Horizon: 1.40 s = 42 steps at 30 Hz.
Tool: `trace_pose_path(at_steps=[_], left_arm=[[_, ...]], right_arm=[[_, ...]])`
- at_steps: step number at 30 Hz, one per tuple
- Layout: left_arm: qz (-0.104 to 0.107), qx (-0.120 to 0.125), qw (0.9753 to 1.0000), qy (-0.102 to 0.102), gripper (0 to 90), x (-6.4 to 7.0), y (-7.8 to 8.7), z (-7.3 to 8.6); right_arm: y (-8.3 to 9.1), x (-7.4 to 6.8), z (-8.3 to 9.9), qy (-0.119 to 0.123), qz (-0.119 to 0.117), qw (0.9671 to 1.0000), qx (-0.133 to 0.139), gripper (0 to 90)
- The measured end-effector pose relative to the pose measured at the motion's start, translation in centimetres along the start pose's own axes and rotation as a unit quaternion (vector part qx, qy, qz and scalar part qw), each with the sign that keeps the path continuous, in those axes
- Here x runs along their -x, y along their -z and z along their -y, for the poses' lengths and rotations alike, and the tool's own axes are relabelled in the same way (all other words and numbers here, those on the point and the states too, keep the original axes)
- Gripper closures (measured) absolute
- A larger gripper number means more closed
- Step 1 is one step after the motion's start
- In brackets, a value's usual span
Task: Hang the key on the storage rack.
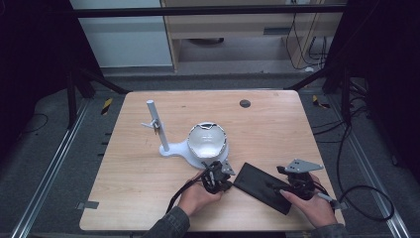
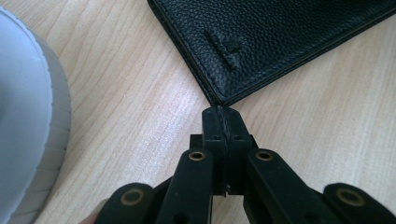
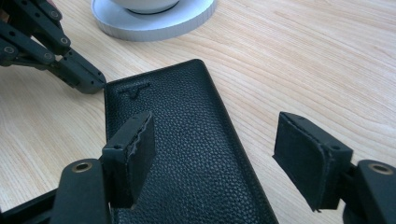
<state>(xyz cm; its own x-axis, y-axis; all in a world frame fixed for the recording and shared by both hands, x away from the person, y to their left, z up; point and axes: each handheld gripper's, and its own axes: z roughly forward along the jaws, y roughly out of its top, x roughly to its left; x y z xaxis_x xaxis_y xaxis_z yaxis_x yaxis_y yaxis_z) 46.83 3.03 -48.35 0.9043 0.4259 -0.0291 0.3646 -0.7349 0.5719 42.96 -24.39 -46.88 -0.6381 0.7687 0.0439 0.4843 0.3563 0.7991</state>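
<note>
A black leather case (image 1: 257, 186) lies flat on the wooden table (image 1: 277, 124), near its front edge. My left gripper (image 1: 229, 182) is shut, and its closed tips (image 2: 226, 116) touch the near corner of the case (image 2: 280, 42) with nothing visibly between them. My right gripper (image 1: 280, 187) is open and hovers low over the case (image 3: 187, 154). One of its pads (image 3: 135, 144) is above the leather and the other stands past the case's right edge. In the right gripper view the left gripper (image 3: 70, 65) meets the case's far corner.
A white stand (image 1: 163, 144) with an upright pole and a round base holds a white bowl-shaped object (image 1: 207, 140) just behind the left gripper. The base's rim (image 2: 28, 116) is close by on the left. A dark disc (image 1: 244, 103) is set in the far tabletop.
</note>
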Motion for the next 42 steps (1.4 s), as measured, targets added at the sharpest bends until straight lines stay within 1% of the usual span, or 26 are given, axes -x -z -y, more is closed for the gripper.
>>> trace_pose_path(at_steps=[6, 7, 9, 12, 15, 16, 17, 19, 20, 21, 22, 23, 24, 26, 29, 32, 35, 37, 38, 39, 40, 41, 42], left_arm=[[0.001, 0.003, 1.0000, -0.001, 89.7, -0.1, -0.1, -0.1], [0.002, 0.007, 1.0000, 0.003, 89.7, -0.1, 0.0, 0.0], [0.002, 0.009, 1.0000, 0.003, 89.7, -0.1, 0.1, -0.1], [0.012, 0.027, 0.9995, 0.010, 89.7, -0.2, 0.4, -0.2], [0.010, 0.038, 0.9992, 0.010, 89.6, -0.2, 0.7, -0.4], [0.008, 0.043, 0.9990, 0.010, 89.6, -0.2, 0.8, -0.4], [0.011, 0.050, 0.9986, 0.014, 89.6, -0.2, 0.8, -0.5], [0.011, 0.056, 0.9982, 0.018, 89.6, -0.3, 0.9, -0.6], [0.013, 0.057, 0.9981, 0.019, 89.6, -0.3, 1.0, -0.7], [0.012, 0.060, 0.9979, 0.020, 89.6, -0.4, 1.0, -0.8], [0.012, 0.068, 0.9973, 0.022, 89.6, -0.4, 1.2, -0.9], [0.012, 0.068, 0.9973, 0.022, 89.6, -0.4, 1.2, -0.9], [0.012, 0.071, 0.9971, 0.023, 89.6, -0.4, 1.2, -1.0], [0.013, 0.075, 0.9969, 0.023, 89.5, -0.5, 1.3, -1.2], [0.014, 0.085, 0.9958, 0.030, 89.6, -0.6, 1.6, -1.4], [0.012, 0.093, 0.9951, 0.032, 89.6, -0.6, 1.8, -1.8], [0.011, 0.096, 0.9947, 0.033, 89.6, -0.8, 2.0, -2.2], [0.013, 0.102, 0.9939, 0.040, 89.6, -0.8, 2.0, -2.4], [0.012, 0.102, 0.9939, 0.038, 89.6, -0.9, 2.1, -2.6], [0.013, 0.104, 0.9937, 0.040, 89.6, -0.9, 2.1, -2.7], [0.013, 0.106, 0.9935, 0.039, 89.6, -0.9, 2.2, -2.9], [0.014, 0.108, 0.9932, 0.039, 89.6, -0.9, 2.2, -3.0], [0.014, 0.108, 0.9933, 0.039, 89.6, -0.9, 2.3, -3.2]], right_arm=[[0.3, 0.1, 0.2, -0.001, 0.001, 1.0000, 0.004, 28.7], [0.4, 0.2, 0.2, 0.000, 0.004, 1.0000, 0.004, 28.4], [0.5, 0.2, 0.3, -0.003, 0.004, 1.0000, 0.004, 28.2], [0.6, 0.2, 0.3, -0.002, 0.004, 1.0000, 0.006, 28.0], [0.7, 0.0, 0.2, -0.002, 0.002, 1.0000, 0.003, 27.4], [0.7, -0.1, 0.2, 0.000, 0.002, 1.0000, 0.001, 26.9], [0.7, -0.2, 0.2, 0.005, 0.001, 1.0000, -0.001, 26.3], [0.6, -0.7, 0.1, 0.009, -0.002, 0.9999, -0.008, 24.7], [0.5, -1.2, -0.1, 0.019, -0.004, 0.9996, -0.019, 22.0], [0.5, -1.2, -0.1, 0.019, -0.004, 0.9996, -0.019, 22.0], [0.3, -1.8, -0.4, 0.032, -0.004, 0.9990, -0.032, 19.4], [0.3, -1.8, -0.4, 0.032, -0.004, 0.9990, -0.032, 19.4], [0.2, -2.2, -0.5, 0.038, -0.003, 0.9986, -0.038, 18.4], [-0.1, -3.0, -1.0, 0.052, -0.006, 0.9971, -0.055, 16.9], [-0.6, -4.0, -1.6, 0.073, -0.003, 0.9949, -0.070, 17.6], [-1.2, -4.8, -2.3, 0.097, 0.009, 0.9909, -0.092, 22.0], [-1.7, -5.1, -2.8, 0.110, 0.016, 0.9879, -0.108, 26.8], [-2.1, -5.2, -3.1, 0.115, 0.025, 0.9857, -0.121, 30.0], [-2.3, -5.3, -3.2, 0.121, 0.032, 0.9834, -0.132, 32.6], [-2.3, -5.3, -3.2, 0.121, 0.032, 0.9834, -0.132, 32.6], [-2.6, -5.4, -3.4, 0.129, 0.040, 0.9807, -0.142, 35.4], [-2.6, -5.4, -3.4, 0.129, 0.040, 0.9807, -0.142, 35.4], [-2.8, -5.5, -3.5, 0.135, 0.049, 0.9779, -0.152, 37.2]])
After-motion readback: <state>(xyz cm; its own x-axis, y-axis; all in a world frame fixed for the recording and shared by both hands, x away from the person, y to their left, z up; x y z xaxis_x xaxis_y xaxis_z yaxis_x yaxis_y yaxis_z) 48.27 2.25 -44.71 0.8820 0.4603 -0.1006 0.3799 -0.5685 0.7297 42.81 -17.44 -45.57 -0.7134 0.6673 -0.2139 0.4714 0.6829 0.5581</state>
